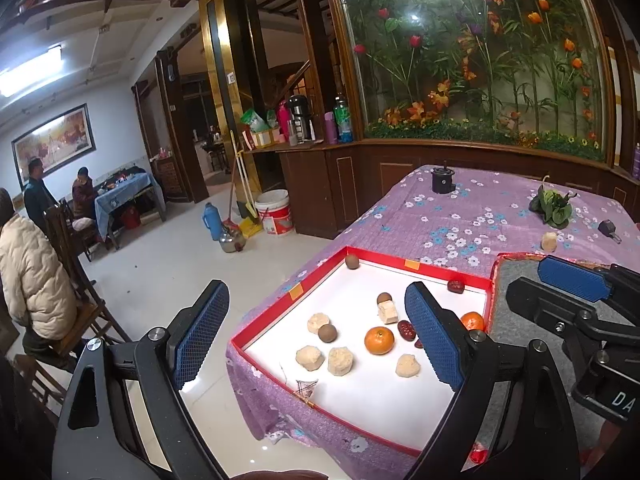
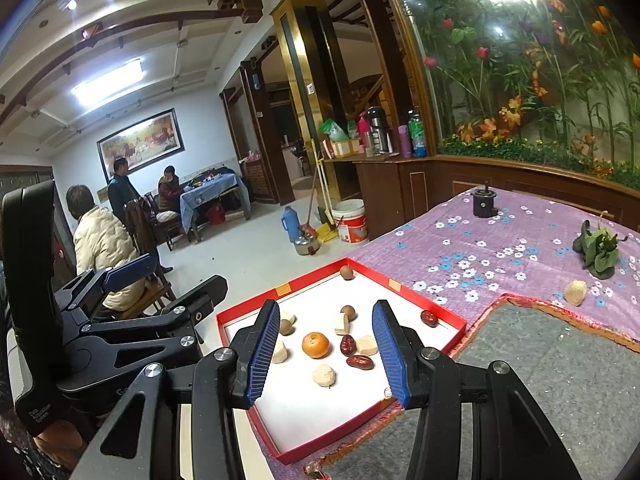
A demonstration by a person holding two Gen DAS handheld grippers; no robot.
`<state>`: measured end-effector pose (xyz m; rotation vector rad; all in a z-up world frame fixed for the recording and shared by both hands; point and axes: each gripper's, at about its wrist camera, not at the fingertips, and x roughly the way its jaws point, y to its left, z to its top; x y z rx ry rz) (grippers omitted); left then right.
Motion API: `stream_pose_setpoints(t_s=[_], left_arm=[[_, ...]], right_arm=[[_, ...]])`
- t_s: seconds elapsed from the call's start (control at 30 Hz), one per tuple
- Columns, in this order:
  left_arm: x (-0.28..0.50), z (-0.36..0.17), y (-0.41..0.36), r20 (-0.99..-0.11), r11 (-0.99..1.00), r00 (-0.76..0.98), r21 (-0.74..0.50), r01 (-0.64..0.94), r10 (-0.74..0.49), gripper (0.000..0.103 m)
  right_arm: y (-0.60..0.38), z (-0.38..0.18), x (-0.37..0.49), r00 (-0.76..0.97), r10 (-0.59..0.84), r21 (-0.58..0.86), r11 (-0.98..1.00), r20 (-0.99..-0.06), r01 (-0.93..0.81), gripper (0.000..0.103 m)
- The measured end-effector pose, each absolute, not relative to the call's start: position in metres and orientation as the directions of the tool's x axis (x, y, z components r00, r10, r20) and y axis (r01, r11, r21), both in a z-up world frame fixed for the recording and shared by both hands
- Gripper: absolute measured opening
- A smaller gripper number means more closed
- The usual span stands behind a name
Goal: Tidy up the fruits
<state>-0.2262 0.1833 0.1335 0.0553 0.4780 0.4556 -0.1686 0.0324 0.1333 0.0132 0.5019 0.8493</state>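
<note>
Fruits lie loose in a red-rimmed white tray [image 1: 416,266] at the table's near left corner: a mandarin [image 1: 379,340], red dates [image 2: 359,361], brown longans [image 1: 352,261] and pale peeled chunks [image 1: 340,361]. The table wears a purple floral cloth [image 1: 460,216]; a grey mat [image 2: 540,360] adjoins the tray. The left gripper [image 1: 316,334] stands spread, the right gripper [image 2: 326,350] partly spread; both are empty. Leafy greens [image 2: 598,250] sit toward the far edge.
</note>
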Motion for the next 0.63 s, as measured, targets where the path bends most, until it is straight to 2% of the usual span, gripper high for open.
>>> stream_pose_setpoints(t_s=[0.47, 0.63], left_arm=[[-0.230, 0.136, 0.194, -0.431, 0.907, 0.801, 0.136, -0.398, 0.415, 0.090], [-0.227, 0.144, 0.193, -0.384, 0.908, 0.824, 0.130, -0.398, 0.417, 0.090]], right_arm=[[0.048, 0.129, -0.164, 0.547, 0.714, 0.204, 0.671, -0.437, -0.713, 0.046], [0.049, 0.127, -0.160, 0.550, 0.713, 0.216, 0.675, -0.435, -0.705, 0.046]])
